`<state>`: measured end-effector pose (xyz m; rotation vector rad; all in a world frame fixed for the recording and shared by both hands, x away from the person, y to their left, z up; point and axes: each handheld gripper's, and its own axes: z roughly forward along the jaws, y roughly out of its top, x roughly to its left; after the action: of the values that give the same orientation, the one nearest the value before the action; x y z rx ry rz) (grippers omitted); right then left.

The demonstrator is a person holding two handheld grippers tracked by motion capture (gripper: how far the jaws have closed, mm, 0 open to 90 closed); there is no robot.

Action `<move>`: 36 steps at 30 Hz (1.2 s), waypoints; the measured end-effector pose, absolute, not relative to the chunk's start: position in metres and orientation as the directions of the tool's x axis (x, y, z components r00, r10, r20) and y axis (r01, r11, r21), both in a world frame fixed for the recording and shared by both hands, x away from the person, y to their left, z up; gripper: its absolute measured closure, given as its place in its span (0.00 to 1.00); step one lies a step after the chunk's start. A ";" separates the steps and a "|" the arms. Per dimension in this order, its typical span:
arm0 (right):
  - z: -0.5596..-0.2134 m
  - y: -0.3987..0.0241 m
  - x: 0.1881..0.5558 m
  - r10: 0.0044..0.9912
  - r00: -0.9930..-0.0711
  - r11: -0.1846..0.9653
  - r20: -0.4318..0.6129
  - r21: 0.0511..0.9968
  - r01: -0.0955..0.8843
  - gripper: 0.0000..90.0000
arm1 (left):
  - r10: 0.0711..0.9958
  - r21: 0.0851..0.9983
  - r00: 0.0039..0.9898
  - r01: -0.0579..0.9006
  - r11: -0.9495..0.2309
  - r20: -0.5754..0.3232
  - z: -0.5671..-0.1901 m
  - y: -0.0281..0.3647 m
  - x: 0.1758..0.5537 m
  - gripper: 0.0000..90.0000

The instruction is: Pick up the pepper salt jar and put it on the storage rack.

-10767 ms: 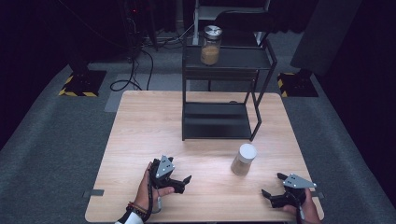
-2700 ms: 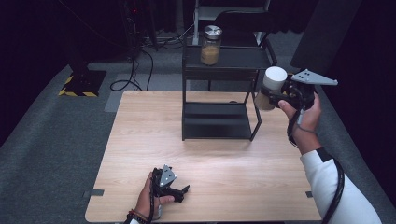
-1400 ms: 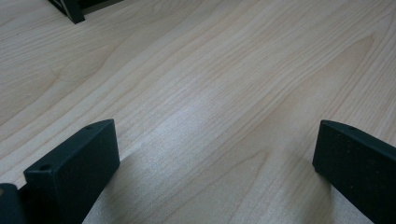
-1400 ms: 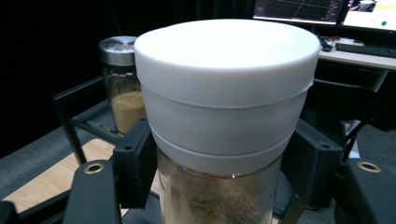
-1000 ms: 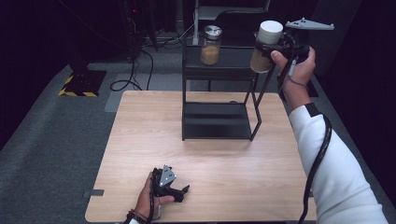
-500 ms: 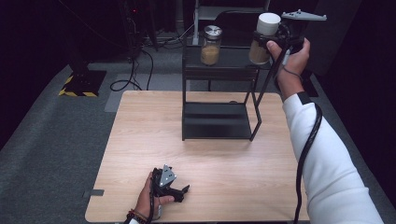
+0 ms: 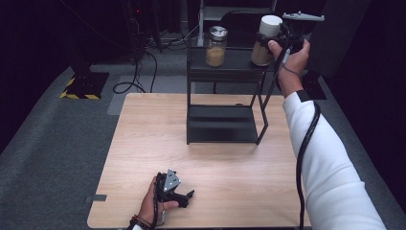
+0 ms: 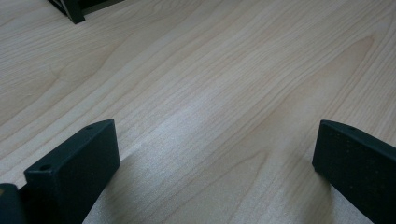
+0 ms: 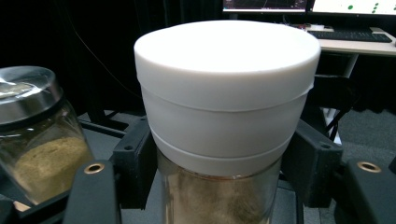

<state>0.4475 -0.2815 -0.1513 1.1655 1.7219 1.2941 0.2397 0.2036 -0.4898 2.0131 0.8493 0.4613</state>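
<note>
Gripping white-lidded jar [image 9: 224, 116] – right gripper [image 9: 224, 177] jaws clamped (jar base hidden); left gripper [image 8: 212, 163] jaws open.

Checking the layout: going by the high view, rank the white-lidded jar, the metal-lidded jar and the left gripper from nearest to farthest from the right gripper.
1. White-lidded jar: clamped in the right gripper, over the shelf's right end.
2. Metal-lidded jar: on the shelf, to the left.
3. Left gripper: at the table's near edge.

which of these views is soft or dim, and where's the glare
High view: dim black surroundings, the table evenly lit. Left gripper view: a pale sheen on the wood between the jaws, far grain soft. Right gripper view: white-lidded jar sharp, metal-lidded jar blurred, screens behind bright.
</note>
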 end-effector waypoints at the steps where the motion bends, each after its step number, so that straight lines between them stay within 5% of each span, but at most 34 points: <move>1: -0.152 -0.281 0.448 0.930 -0.368 0.109 -0.008 0.961 0.255 0.38 | 0.717 0.838 0.698 0.391 -0.381 0.001 -0.490 0.204 0.240 0.01; 17: -0.160 -0.284 0.455 0.921 -0.389 0.123 -0.017 0.961 0.249 0.36 | 0.717 0.838 0.697 0.391 -0.382 0.001 -0.490 0.203 0.240 0.00; 25: -0.158 -0.287 0.447 0.917 -0.392 0.156 -0.068 0.968 0.198 0.12 | 0.719 0.837 0.695 0.392 -0.381 0.001 -0.490 0.203 0.239 0.00; 36: -0.169 -0.310 0.410 0.907 -0.406 0.160 -0.110 0.983 0.090 0.03 | 0.721 0.837 0.693 0.393 -0.379 0.001 -0.490 0.203 0.239 0.00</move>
<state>0.4104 -0.3098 -0.1692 0.9689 1.6634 1.3322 0.2392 0.2030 -0.4897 2.0115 0.8557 0.4641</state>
